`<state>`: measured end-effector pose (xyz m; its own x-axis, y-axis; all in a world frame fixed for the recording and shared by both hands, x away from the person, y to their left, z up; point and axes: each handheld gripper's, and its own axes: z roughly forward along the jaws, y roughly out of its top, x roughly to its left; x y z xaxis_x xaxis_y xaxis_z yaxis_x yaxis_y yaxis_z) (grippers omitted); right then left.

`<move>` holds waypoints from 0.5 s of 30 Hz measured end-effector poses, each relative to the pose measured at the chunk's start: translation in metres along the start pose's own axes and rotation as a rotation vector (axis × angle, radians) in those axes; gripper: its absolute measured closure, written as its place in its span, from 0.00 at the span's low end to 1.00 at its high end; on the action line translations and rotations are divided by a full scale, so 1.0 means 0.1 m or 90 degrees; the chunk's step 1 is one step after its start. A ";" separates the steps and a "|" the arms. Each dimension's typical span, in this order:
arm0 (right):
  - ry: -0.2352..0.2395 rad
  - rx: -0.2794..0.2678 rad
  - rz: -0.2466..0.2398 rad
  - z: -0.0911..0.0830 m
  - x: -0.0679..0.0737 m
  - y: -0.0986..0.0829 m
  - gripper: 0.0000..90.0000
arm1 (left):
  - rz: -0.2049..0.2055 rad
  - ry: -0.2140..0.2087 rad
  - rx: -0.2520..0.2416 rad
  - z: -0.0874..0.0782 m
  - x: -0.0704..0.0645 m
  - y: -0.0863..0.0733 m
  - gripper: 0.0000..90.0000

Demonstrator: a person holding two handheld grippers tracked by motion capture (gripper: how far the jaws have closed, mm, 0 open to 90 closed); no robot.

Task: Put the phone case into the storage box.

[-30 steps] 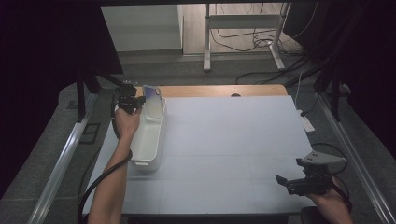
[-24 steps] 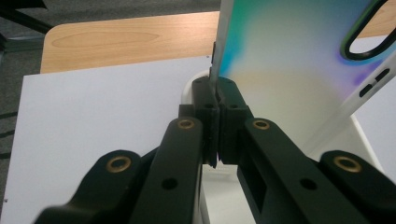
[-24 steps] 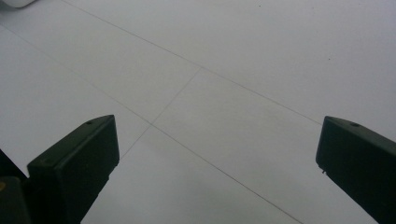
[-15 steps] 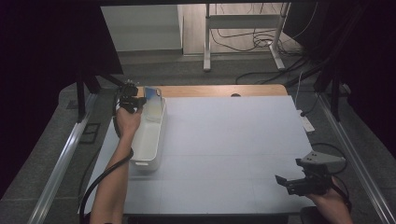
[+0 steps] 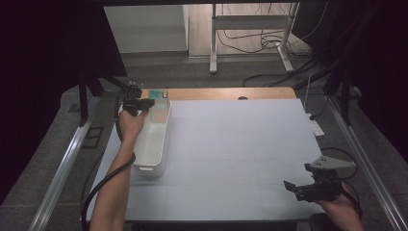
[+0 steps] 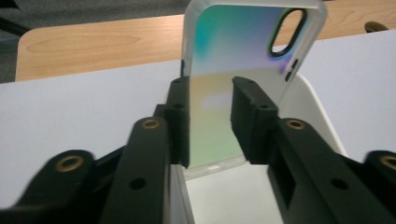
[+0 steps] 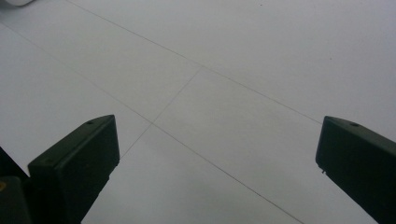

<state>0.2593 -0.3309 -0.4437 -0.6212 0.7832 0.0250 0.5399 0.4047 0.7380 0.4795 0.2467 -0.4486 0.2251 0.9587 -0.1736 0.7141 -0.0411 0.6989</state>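
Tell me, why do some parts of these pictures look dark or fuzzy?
High view: dark surroundings frame the lit white table. Left gripper view: the close black left gripper blurs slightly, while the phone case looks sharper. Right gripper view: even, flat light.

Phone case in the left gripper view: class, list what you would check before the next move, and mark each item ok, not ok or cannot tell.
1. Left gripper jaws stand either side of the phone case: ok.
2. Jaws pressed firmly on the case: cannot tell.
3. Case upright, camera cutout at the top: ok.
4. Case's lower end inside the white bin: ok.
5. Right gripper open and apart from the bin, over the white table: ok.
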 end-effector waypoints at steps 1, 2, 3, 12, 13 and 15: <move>0.000 0.000 -0.001 0.00 0.00 0.00 0.00 | 0.002 -0.004 -0.003 -0.01 -0.01 0.00 0.70; 0.000 -0.002 -0.001 0.00 0.00 0.00 0.00 | 0.009 -0.005 -0.004 -0.02 -0.01 0.00 0.67; 0.000 -0.002 -0.001 0.00 0.00 0.00 0.00 | 0.012 -0.009 -0.004 -0.02 -0.02 -0.01 0.66; 0.000 -0.001 0.003 0.00 0.00 0.00 0.00 | 0.034 -0.029 -0.004 -0.10 -0.05 -0.04 0.49; 0.000 -0.001 0.003 0.00 0.00 0.00 0.00 | 0.037 -0.029 -0.005 -0.10 -0.05 -0.04 0.47; 0.000 0.001 0.002 0.00 0.00 0.00 0.00 | 0.042 -0.028 -0.005 -0.13 -0.06 -0.05 0.44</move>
<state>0.2595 -0.3311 -0.4437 -0.6196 0.7845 0.0268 0.5428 0.4036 0.7365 0.4663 0.2450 -0.4423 0.3008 0.9407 -0.1568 0.6914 -0.1018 0.7152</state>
